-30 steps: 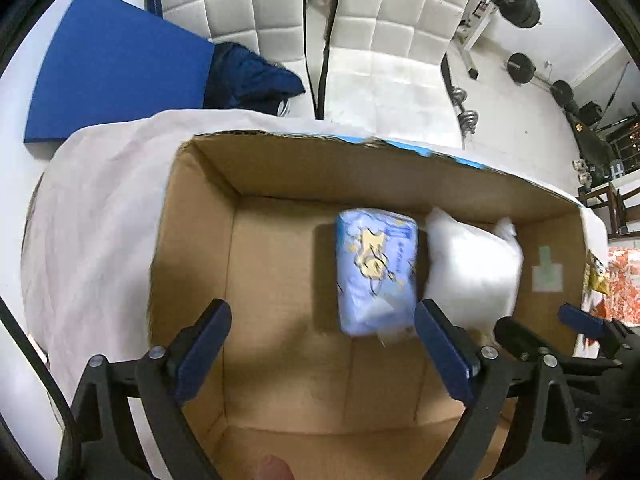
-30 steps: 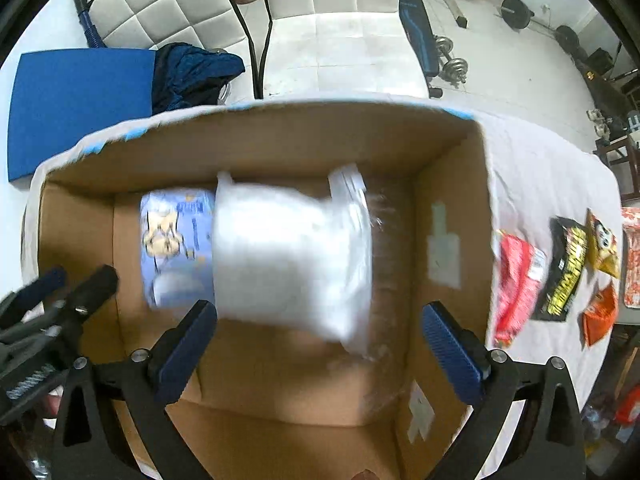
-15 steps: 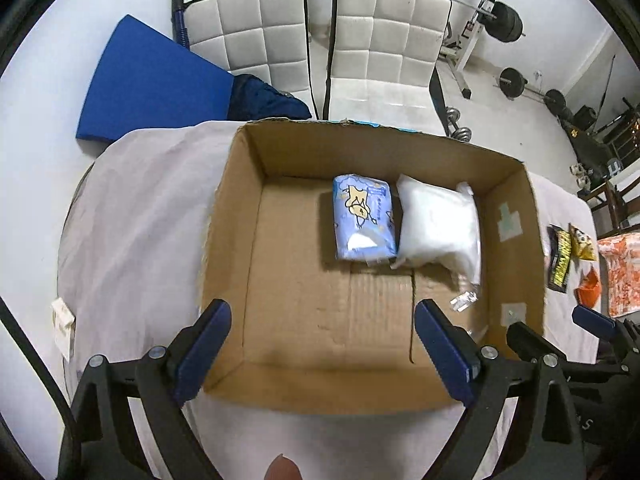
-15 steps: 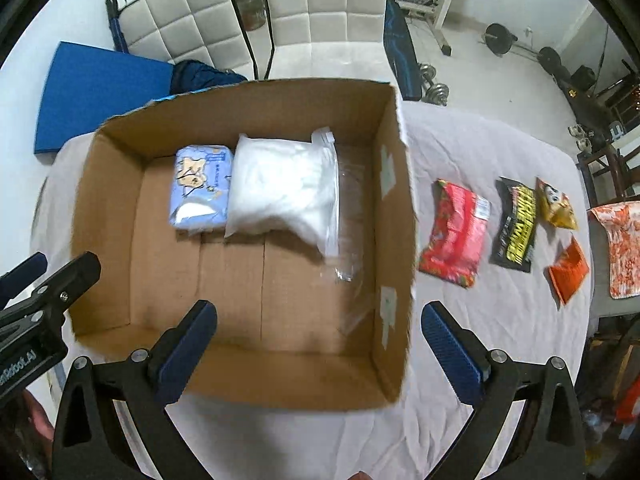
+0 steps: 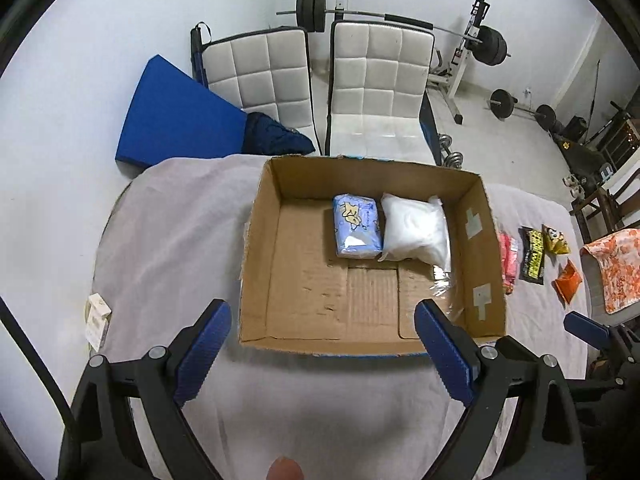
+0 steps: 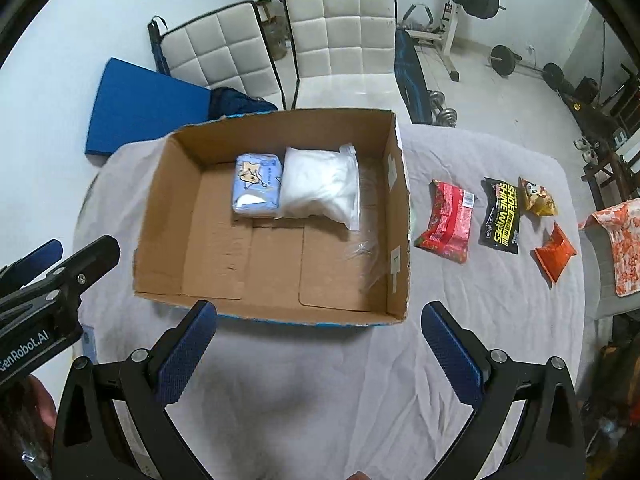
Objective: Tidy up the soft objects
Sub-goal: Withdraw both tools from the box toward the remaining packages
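Note:
An open cardboard box [image 5: 256, 256] [image 6: 160, 216] sits on a table with a white cloth. Inside it, at the far side, a blue tissue pack [image 5: 356, 226] [image 6: 256, 186] lies next to a white soft pack in clear plastic [image 5: 414, 226] [image 6: 320, 184]. To the right of the box lie a red packet [image 6: 446, 220], a black wipes packet [image 6: 502, 216], a yellow packet [image 6: 536, 196] and an orange packet [image 6: 554, 252]. My left gripper [image 5: 322, 344] and my right gripper [image 6: 320, 344] are both open and empty, held above the table in front of the box.
Two white padded chairs [image 5: 380, 92] stand behind the table. A blue mat [image 5: 172, 116] and dark cloth lie on the floor at left. Gym weights stand at the back. A small white card [image 5: 96, 316] lies at the table's left edge. An orange patterned cloth [image 6: 616, 240] is at right.
Both grippers have pulled back and up out of the box. The white pack dropped from the right gripper and now lies in the box beside the blue pack.

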